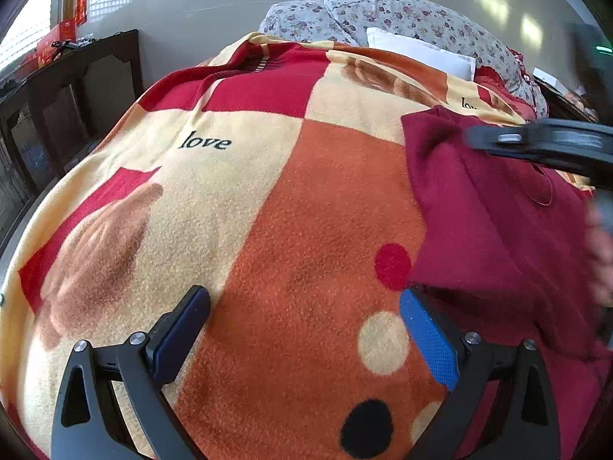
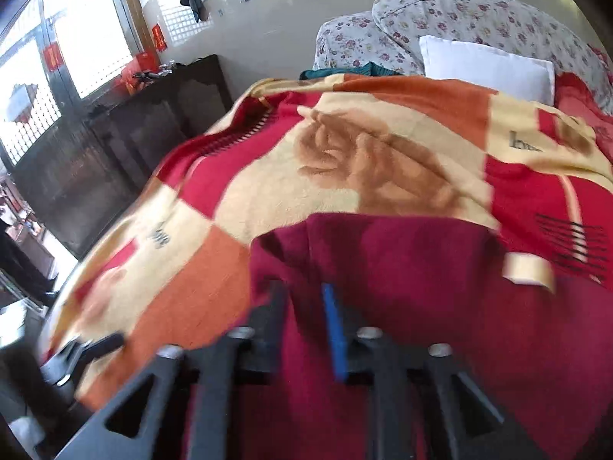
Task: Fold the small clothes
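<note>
A dark red small garment (image 1: 498, 237) lies on the patterned blanket (image 1: 245, 191) at the right of the left wrist view. My left gripper (image 1: 304, 303) is open and empty, low over the blanket, its right blue pad (image 1: 427, 341) at the garment's lower left corner. My right gripper (image 1: 536, 142) crosses the garment's top right, blurred. In the right wrist view the garment (image 2: 402, 268) fills the lower middle. The right gripper (image 2: 304, 299) has its jaws narrowly apart with garment cloth between them; the view is blurred.
The blanket (image 2: 345, 176) covers a bed. A floral quilt (image 1: 383, 15) and a white pillow (image 2: 486, 65) lie at the far end. A dark wooden cabinet (image 2: 134, 134) stands along the left side by a window.
</note>
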